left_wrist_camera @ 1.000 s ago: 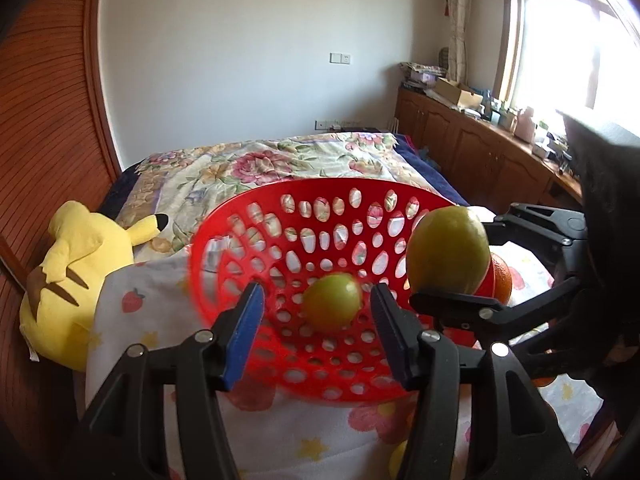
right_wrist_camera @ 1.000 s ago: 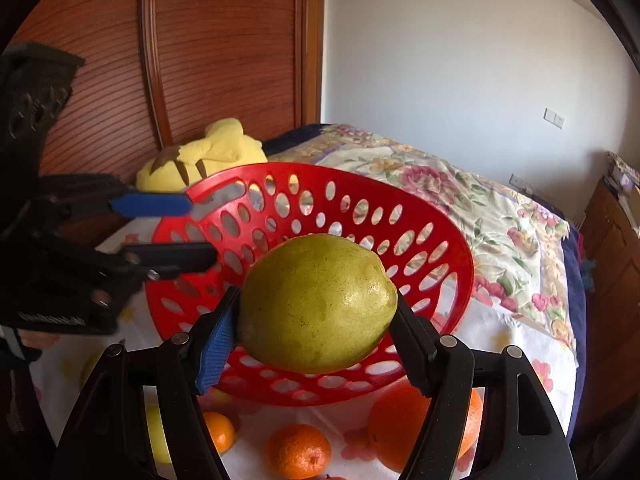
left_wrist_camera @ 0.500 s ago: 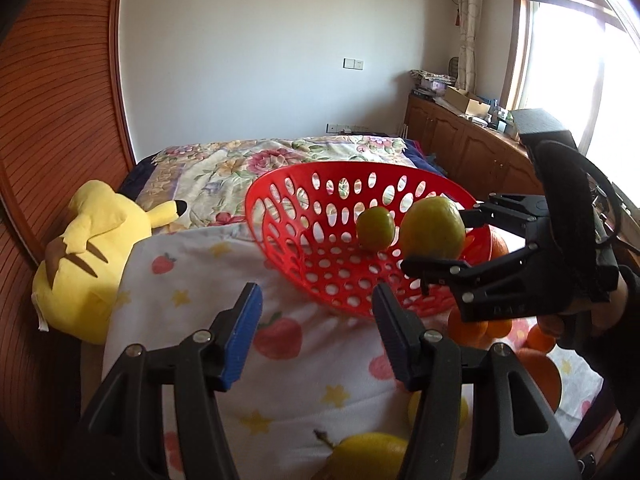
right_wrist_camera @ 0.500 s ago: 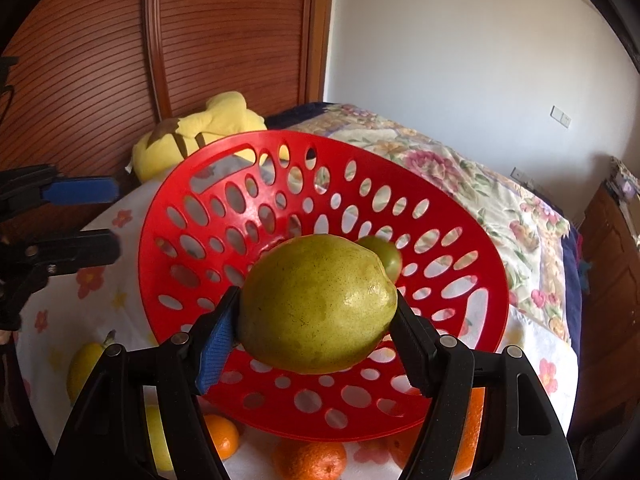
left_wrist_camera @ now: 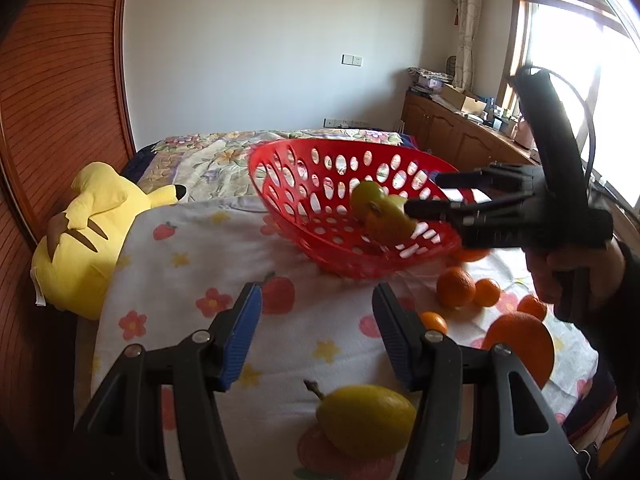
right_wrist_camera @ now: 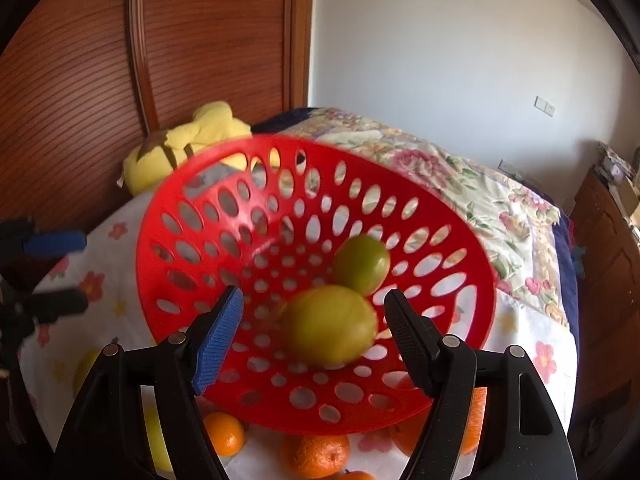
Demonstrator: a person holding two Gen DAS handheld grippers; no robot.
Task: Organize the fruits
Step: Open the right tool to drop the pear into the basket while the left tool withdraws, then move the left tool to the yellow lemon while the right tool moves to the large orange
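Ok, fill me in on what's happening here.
A person is sorting fruit into a red basket on the bed. The right tool is open over the basket, with a big green fruit blurred just past its fingers beside a smaller green one. The left tool is open and empty above a yellow pear. Oranges lie outside.

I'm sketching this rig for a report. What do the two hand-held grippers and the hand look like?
Both are black plastic with two long fingers and silver pivot screws. On the left hand-held gripper and the right hand-held gripper, one finger has a ribbed blue pad and the other a ribbed dark one. From the left wrist view, the right one has a thick black handle with a thin black cable looping off it, held by a bare hand with a dark sleeve.
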